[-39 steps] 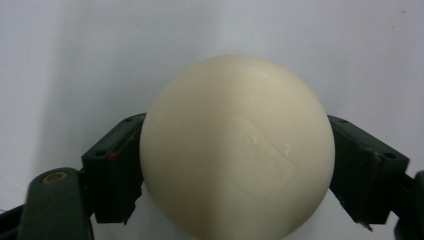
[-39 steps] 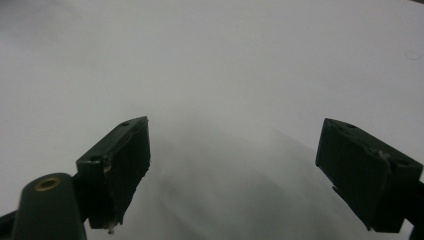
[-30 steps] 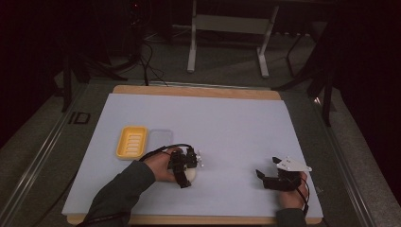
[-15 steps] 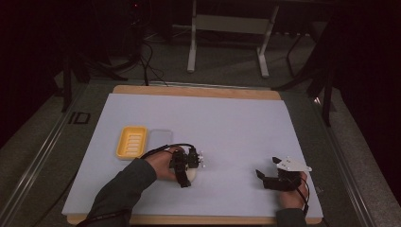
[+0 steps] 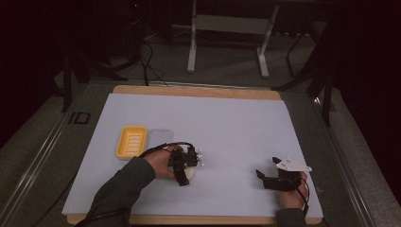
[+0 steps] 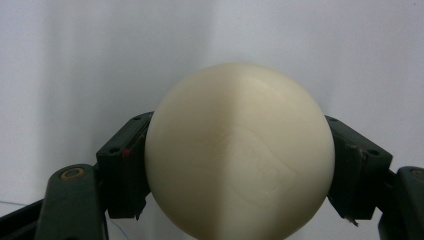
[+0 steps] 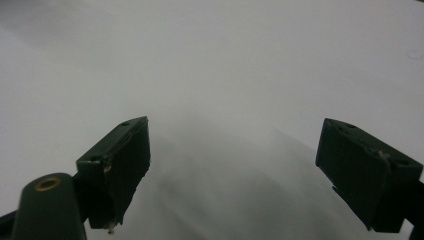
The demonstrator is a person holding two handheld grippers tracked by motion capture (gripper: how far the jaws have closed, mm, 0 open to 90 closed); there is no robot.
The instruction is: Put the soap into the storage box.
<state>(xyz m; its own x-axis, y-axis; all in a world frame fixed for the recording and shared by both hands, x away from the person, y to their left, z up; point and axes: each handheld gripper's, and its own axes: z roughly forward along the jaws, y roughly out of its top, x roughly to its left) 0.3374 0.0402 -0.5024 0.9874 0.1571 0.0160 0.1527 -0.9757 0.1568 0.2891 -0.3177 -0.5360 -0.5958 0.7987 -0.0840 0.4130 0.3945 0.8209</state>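
From above, my left gripper point(image 5: 188, 171) sits over a cream ball point(image 5: 192, 174) on the pale mat point(image 5: 227, 127); the yellow tray point(image 5: 132, 141) lies well off behind it, a clear lid point(image 5: 160, 137) touching the tray's side; my right gripper point(image 5: 264, 177) rests well apart from the ball. Along my left gripper point(image 6: 235, 165), the jaws have just been closing and both pads press the ball point(image 6: 239, 155) between them. Along my right gripper point(image 7: 240, 170), the jaws gape wide over bare mat point(image 7: 225, 65), holding nothing.
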